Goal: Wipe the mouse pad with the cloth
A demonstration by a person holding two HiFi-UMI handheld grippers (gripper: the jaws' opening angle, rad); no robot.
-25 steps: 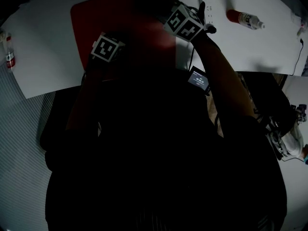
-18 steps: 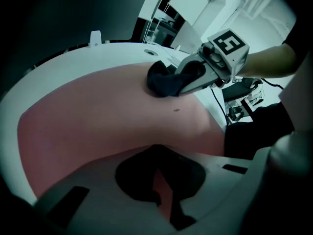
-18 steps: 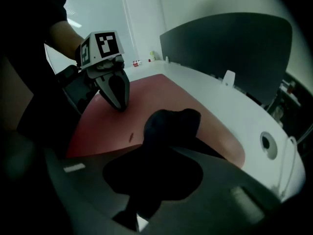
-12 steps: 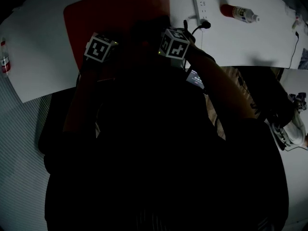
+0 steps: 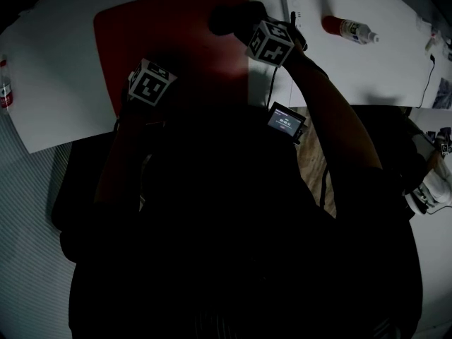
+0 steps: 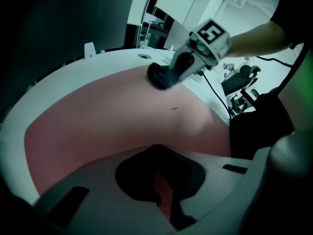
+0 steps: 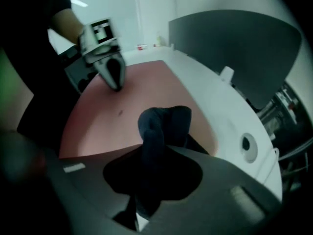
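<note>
Head view: half a second ago the right gripper (image 5: 233,21) was low, near the front edge of the mouse pad (image 5: 162,34). Now it is at the pad's far right corner, close to the power strip (image 5: 292,2). The dark cloth (image 5: 224,18) has travelled with it, so I judge one wiping stroke away from the person is just finished and the wiping is in progress. The right arm is stretched forward. The left gripper (image 5: 145,85) has hardly moved and stays at the near left part of the red pad, the left arm bent and close to the body.

Left gripper view: the left jaws are pressed together with their tips down on the pad (image 6: 107,116), and nothing is between them. It seems they hold the pad in place. Farther away, the right gripper (image 6: 165,76) pushes the bunched cloth (image 6: 157,77) against the pad near its far edge.

Right gripper view: the right jaws pinch the cloth (image 7: 164,126), which hangs in front of them and touches the pad (image 7: 98,126) beside the white table (image 7: 215,111). The left gripper (image 7: 115,81) stands tilted, tips on the pad.
</note>
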